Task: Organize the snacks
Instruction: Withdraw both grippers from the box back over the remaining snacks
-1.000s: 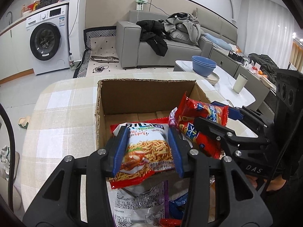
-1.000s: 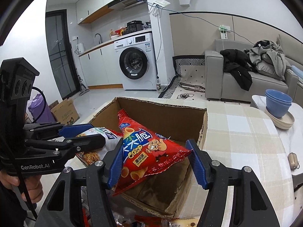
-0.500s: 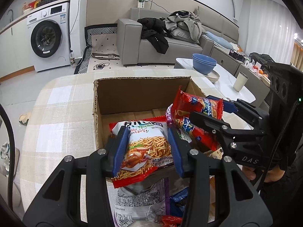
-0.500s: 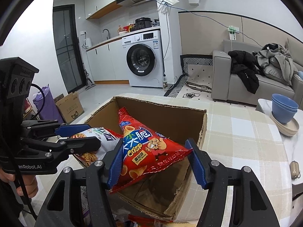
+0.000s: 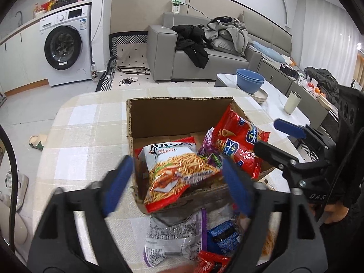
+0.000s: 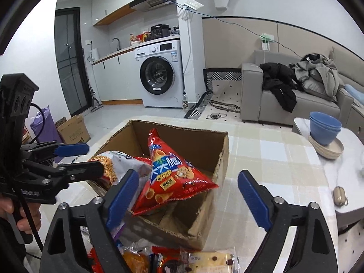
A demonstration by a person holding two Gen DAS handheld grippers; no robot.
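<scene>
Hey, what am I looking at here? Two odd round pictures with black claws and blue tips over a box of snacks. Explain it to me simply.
There is no robot: a person holds a hand-operated claw in each hand, and each claw carries a wide-angle camera looking along its two fingers. One picture is from the left gripper, the other from the right gripper.

On a checked tablecloth stands an open cardboard box. The white noodle-snack bag lies over the box's near edge, and the red crisp bag leans inside it.

Both grippers' jaws are opening, with the bags between the blue pads but not pressed, so nothing is held. More snack packets lie on the table in front of the box.
</scene>
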